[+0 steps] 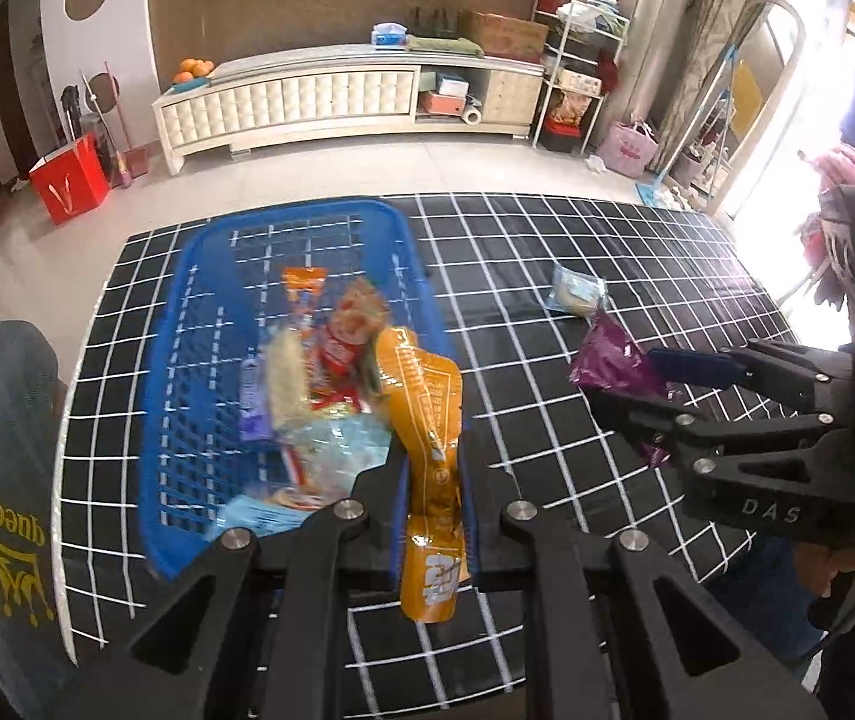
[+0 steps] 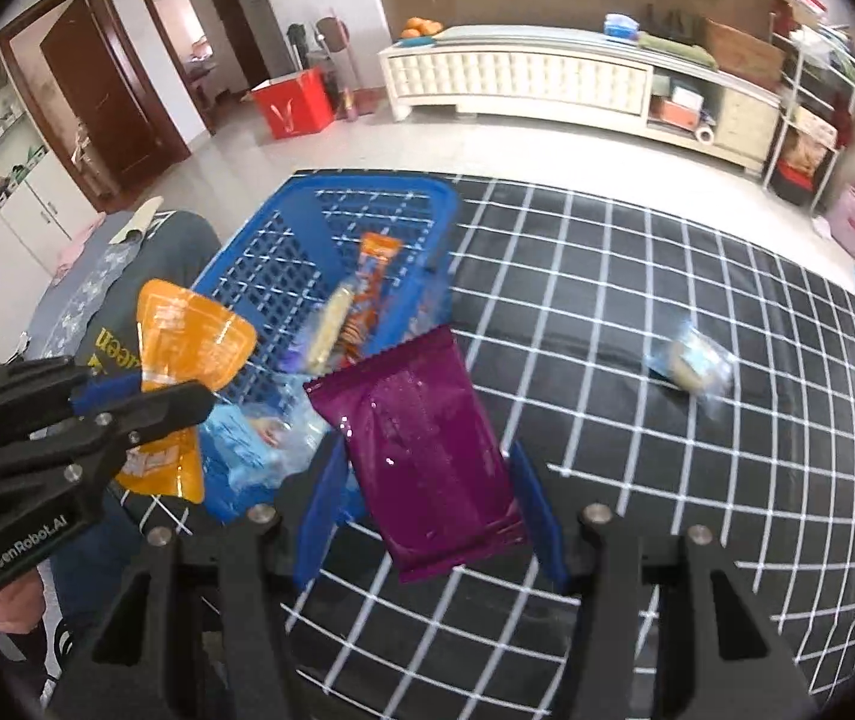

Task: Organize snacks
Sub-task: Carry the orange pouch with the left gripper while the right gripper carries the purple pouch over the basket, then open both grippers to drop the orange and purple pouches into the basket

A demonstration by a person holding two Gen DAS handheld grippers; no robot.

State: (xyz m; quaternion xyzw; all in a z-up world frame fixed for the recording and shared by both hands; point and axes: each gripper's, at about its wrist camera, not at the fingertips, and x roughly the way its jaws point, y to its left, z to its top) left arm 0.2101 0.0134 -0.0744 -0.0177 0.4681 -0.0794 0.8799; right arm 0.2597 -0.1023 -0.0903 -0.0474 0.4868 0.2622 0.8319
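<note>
Left gripper (image 1: 433,501) clenched tight on glossy orange pouch (image 1: 427,456), flat, crinkled foil, hanging over near corner of basket. Right gripper (image 2: 430,516) half spread, blue pads (image 2: 316,516) grasping purple packet (image 2: 421,450) by its sides; packet shiny, rectangular, crimped bottom edge, lifted above cloth. Blue basket (image 1: 169,360), plastic lattice walls, rectangular, holds heap of wrapped snacks: long orange wrapper (image 1: 301,300), pale bar, clear crinkly bags. Black tablecloth (image 1: 547,420), white grid lines. Farther right, small clear-wrapped snack (image 1: 576,294) lying alone on cloth, well apart from basket.
</note>
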